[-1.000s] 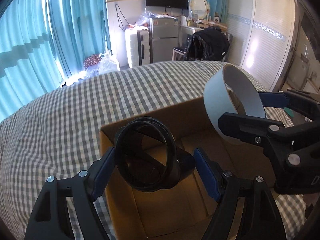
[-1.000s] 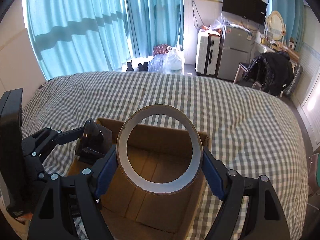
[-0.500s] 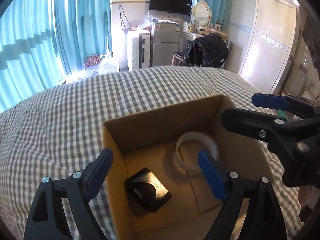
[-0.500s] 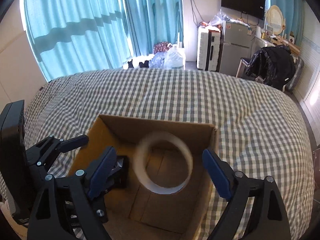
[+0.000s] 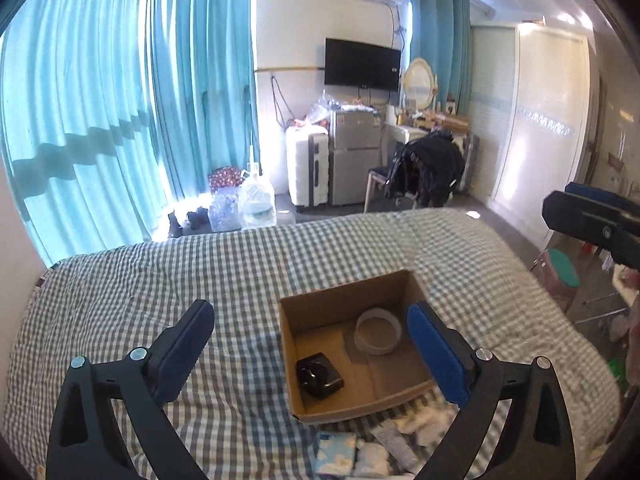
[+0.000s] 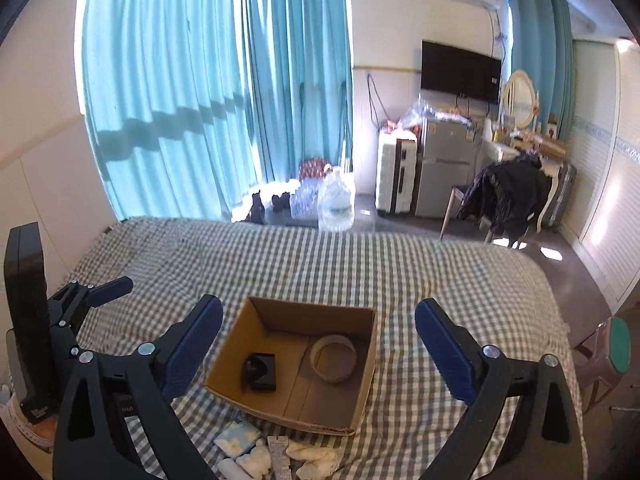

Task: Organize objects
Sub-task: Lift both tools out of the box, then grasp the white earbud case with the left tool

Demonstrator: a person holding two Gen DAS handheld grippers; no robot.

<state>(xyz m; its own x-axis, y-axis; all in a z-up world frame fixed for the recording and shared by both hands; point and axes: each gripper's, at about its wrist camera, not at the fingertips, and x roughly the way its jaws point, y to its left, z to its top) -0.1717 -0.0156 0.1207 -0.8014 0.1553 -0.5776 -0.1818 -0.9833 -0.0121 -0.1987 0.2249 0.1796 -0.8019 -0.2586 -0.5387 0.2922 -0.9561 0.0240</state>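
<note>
An open cardboard box (image 5: 414, 294) (image 6: 368, 350) sits on the checked bed. Inside it lie a white tape roll (image 5: 378, 331) (image 6: 333, 358) on its side and a small black object (image 5: 319, 375) (image 6: 259, 372). My left gripper (image 5: 310, 354) is open and empty, raised above and behind the box. My right gripper (image 6: 319, 354) is open and empty, also raised above the box. The right gripper's tip shows at the right edge of the left wrist view (image 5: 592, 220). The left gripper's tip shows at the left of the right wrist view (image 6: 100, 290).
Small white and light-blue packets (image 5: 360, 452) (image 6: 256, 452) lie on the bed in front of the box. The checked bed (image 5: 160, 280) spreads wide to the left and behind. Beyond it are curtains, a water jug (image 6: 336, 200), a suitcase, a fridge and a chair.
Both grippers opened and let go: the tape roll and the black object dropped into the box. Both grippers then pulled up and back away from the box.
</note>
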